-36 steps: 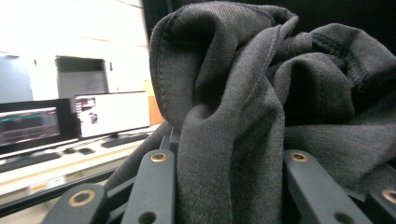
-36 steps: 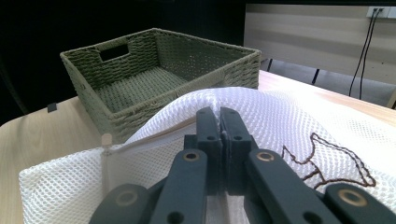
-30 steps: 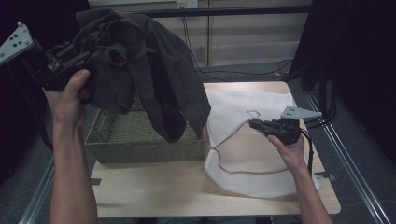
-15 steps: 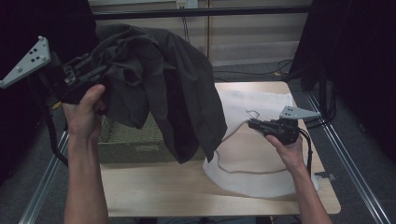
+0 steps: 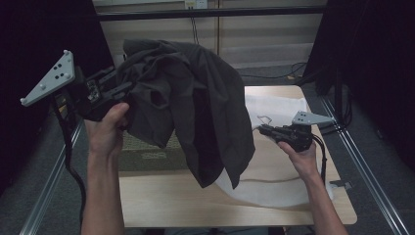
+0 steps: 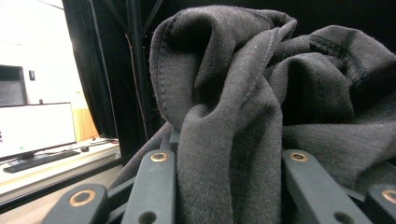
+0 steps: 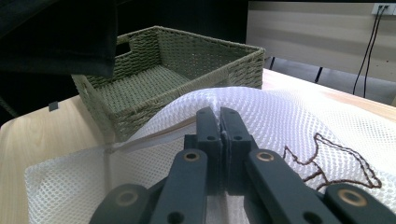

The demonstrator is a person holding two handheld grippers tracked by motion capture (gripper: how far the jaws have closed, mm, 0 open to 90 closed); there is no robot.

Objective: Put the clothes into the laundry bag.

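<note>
Your left tool (image 5: 128,86), pinching the dark grey cotton garment (image 5: 195,107), has swung it from the woven green basket (image 7: 173,79) over the white mesh laundry bag (image 5: 274,188), whose edge your right tool (image 5: 262,129) pinches up, ready for loading.

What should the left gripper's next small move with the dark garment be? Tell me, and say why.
Probably carry the dark garment a little further toward the white mesh bag and lower its hanging end to the bag's edge. The left gripper holds it bunched in the air, clear of the woven basket, while the right gripper pinches the mesh raised.
</note>
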